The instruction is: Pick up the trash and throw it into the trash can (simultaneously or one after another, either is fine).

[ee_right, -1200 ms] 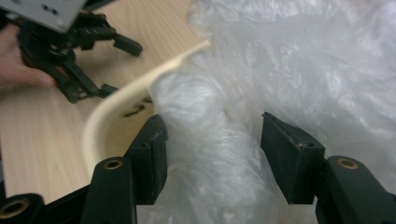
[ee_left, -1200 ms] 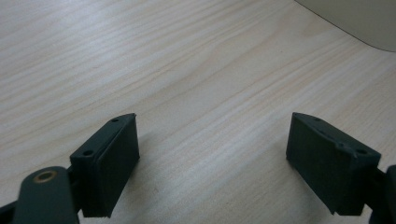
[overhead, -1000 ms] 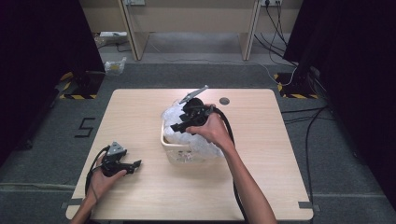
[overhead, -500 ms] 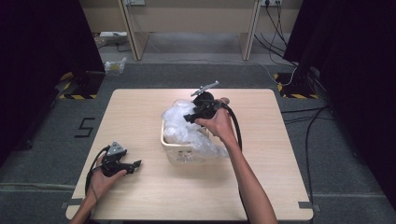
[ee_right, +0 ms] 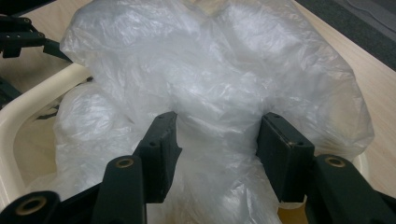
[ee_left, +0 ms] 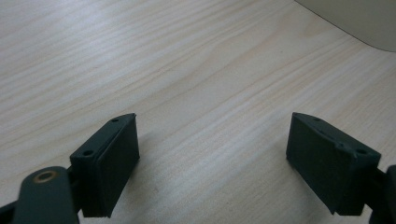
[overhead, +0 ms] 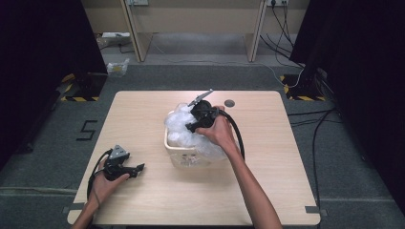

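Spilling over the rim of a cream plastic basket point(overhead: 177, 151) near the middle of the wooden table point(overhead: 143, 119), a crumpled clear plastic bag point(overhead: 180, 125) is the thing being worked. In the right gripper view the same plastic bag point(ee_right: 205, 74) bulges up between the two black jaws, which stand partly apart with a fold of film bunched between them; the film touches the inner faces of both pads, yet the jaws are not closed tight on it. The basket's pale rim point(ee_right: 32, 100) curves along the left of that view, with the bag heaped above it and hanging past the far edge onto the table.

From the high view, the right gripper point(overhead: 193, 125) sits on top of the bag, held by the right hand point(overhead: 217, 131), its black cable looping round the right side of the basket. A small dark round disc point(overhead: 229, 102) lies on the table just beyond the basket, apart from it.

Well away, near the front left corner of the table, the left gripper point(overhead: 138, 168) rests low on the wood in the left hand point(overhead: 107, 179). In the left gripper view its jaws point(ee_left: 205, 163) stand wide apart over bare wood grain, holding nothing, with a corner of the basket point(ee_left: 355, 23) at the upper right
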`<state>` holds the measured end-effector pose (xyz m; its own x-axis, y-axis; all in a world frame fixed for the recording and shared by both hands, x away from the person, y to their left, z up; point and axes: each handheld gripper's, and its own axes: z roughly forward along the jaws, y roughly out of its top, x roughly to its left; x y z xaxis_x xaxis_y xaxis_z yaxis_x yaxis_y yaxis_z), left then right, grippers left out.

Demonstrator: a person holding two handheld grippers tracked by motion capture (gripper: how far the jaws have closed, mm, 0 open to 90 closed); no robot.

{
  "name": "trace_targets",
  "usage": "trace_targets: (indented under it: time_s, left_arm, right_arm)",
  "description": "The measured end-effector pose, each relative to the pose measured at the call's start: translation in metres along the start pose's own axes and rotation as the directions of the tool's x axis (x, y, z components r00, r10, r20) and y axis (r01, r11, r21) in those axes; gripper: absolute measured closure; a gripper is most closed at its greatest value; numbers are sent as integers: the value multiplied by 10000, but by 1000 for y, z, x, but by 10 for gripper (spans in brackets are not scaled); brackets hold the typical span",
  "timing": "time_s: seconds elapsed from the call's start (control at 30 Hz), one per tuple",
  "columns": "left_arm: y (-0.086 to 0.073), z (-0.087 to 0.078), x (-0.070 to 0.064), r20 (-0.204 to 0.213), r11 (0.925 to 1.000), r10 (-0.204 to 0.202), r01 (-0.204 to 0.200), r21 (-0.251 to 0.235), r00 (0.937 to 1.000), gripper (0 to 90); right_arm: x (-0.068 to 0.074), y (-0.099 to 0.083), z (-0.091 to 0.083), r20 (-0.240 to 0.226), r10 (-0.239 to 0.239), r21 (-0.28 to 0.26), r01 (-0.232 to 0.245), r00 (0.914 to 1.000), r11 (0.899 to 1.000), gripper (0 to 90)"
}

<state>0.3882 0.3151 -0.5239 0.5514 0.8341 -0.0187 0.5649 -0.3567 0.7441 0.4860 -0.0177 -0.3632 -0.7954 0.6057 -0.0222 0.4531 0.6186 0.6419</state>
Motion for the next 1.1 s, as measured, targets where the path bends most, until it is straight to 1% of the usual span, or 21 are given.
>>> trace_targets:
  time_s: [0.07,0.1,0.17,0.2,0.23,0.27,0.37,0.47,0.53,0.6,0.67,0.77,0.83,0.87,0.9,0.93,0.97,1.0,1.03,1.07,1.1]
  left_arm:
    - [0,0,0,7,10000,4,-4,18,10000,162]
    - [0,0,0,17,10000,5,-5,29,10000,162]
    - [0,0,0,-1,10000,2,-2,0,10000,162]
    - [0,0,0,-1,10000,3,-3,0,10000,162]
    - [0,0,0,1,10000,0,0,-2,10000,162]
    - [0,0,0,0,10000,-2,2,-2,10000,162]
    - [0,0,0,7,10000,-15,15,0,10000,162]
    - [0,0,0,-1,10000,-16,16,-19,10000,162]
    - [0,0,0,1,10000,-15,15,-4,10000,162]
    - [0,0,0,2,10000,-11,11,-5,10000,162]
    - [0,0,0,1,10000,-11,11,-4,10000,162]
    - [0,0,0,-6,10000,-17,17,-15,10000,162]
    - [0,0,0,17,10000,-13,13,20,10000,162]
    - [0,0,0,12,10000,-10,10,17,10000,162]
    - [0,0,0,3,10000,-15,15,1,10000,162]
    - [0,0,0,3,10000,-15,15,1,10000,162]
    - [0,0,0,17,10000,-7,7,19,10000,162]
    - [0,0,0,-4,10000,-18,18,-17,10000,162]
    - [0,0,0,-4,10000,-19,19,-16,10000,162]
    - [0,0,0,-1,10000,-14,14,-16,10000,162]
    - [0,0,0,-1,10000,-14,14,-16,10000,162]
  right_arm:
    - [2,0,3,-119,-238,152,240,9996,9996,495]
    - [4,-1,8,-205,-304,343,311,9993,9989,496]
    - [4,-1,9,-245,-340,397,349,9991,9986,496]
    - [5,-1,10,-311,-333,436,347,9990,9984,497]
    - [6,-2,12,-451,-417,525,440,9981,9976,506]
    - [6,-2,13,-473,-455,575,482,9978,9972,510]
    - [4,-5,17,-545,-449,798,492,9975,9956,535]
    - [2,-9,21,-663,-404,854,461,9970,9953,551]
    - [3,-9,20,-677,-423,889,482,9968,9949,547]
    - [4,-9,21,-710,-533,983,601,9961,9933,526]
    - [4,-9,20,-765,-466,976,540,9960,9938,511]
    - [1,-10,14,-1044,-322,464,372,9940,9982,449]
    - [-3,-11,1,-1088,-80,-74,72,9940,9999,406]
    - [-4,-11,-4,-1060,22,-234,-48,9944,9997,392]
    - [-8,-13,-19,-1166,216,-695,-299,9929,9971,382]
    - [-8,-13,-19,-1166,216,-695,-299,9929,9971,382]
    - [-10,-14,-25,-1176,294,-867,-398,9926,9954,375]
    - [-13,-16,-34,-1153,419,-1134,-551,9924,9920,362]
    - [-15,-18,-42,-1114,499,-1279,-641,9925,9897,358]
    - [-19,-24,-55,-946,573,-1541,-715,9939,9855,353]
    - [-19,-24,-55,-946,573,-1541,-715,9939,9855,353]
